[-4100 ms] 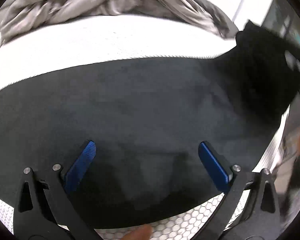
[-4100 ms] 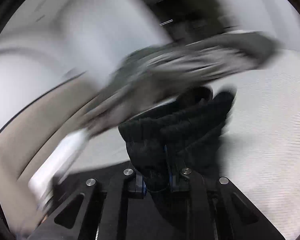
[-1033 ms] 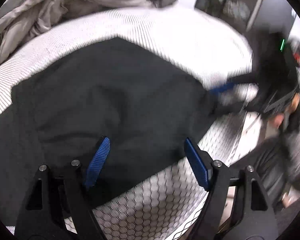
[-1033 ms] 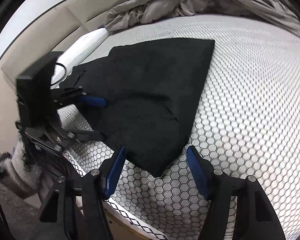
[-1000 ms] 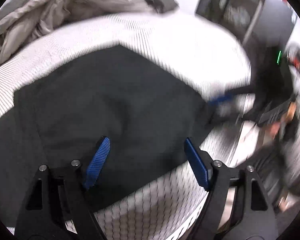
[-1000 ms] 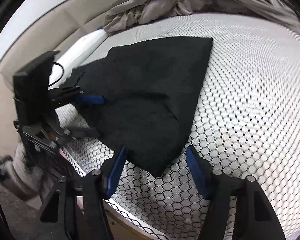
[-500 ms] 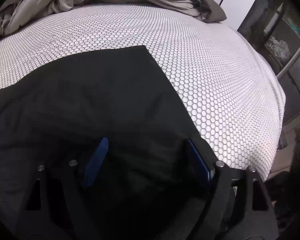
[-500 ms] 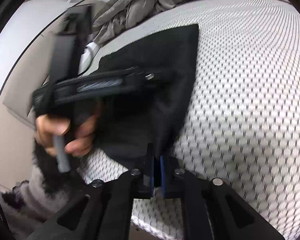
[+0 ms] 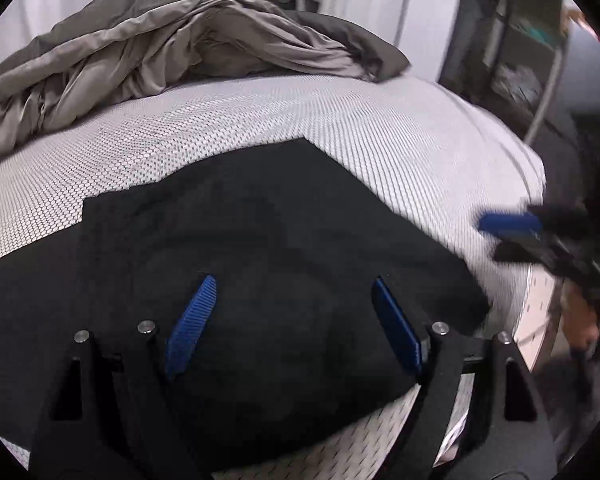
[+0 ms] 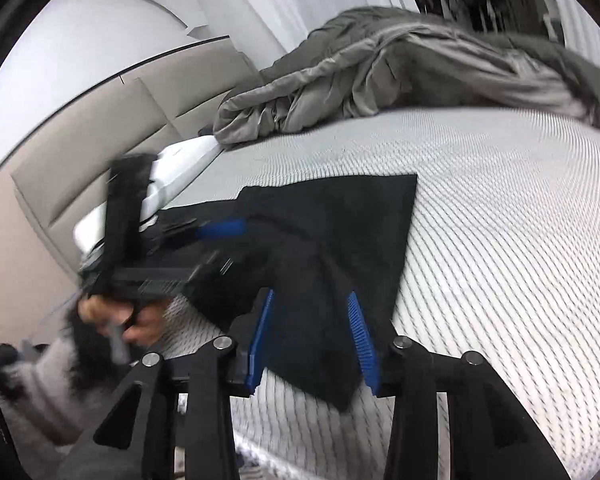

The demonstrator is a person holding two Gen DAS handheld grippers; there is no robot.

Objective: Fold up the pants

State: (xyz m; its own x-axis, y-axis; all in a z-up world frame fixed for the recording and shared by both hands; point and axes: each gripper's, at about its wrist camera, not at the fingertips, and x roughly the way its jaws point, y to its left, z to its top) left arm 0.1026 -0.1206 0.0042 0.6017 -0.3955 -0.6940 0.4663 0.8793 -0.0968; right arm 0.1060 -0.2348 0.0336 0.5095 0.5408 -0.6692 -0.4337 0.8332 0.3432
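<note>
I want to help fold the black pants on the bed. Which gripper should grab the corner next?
Probably the right gripper: its jaws are opening with the pants' near corner between them. The left gripper hangs open over the flat middle, with no edge to pinch.

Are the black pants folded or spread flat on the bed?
Folded. The pants lie on the bed as a compact shape with straight edges, a square far corner and an upper layer overlapping a lower one.

Bedroom: mattress (image 9: 340, 120), rumpled duvet (image 9: 160, 52).

White wall (image 10: 80, 80), beige padded headboard (image 10: 100, 152), rumpled grey duvet (image 9: 140, 52) on mattress (image 9: 380, 120).
</note>
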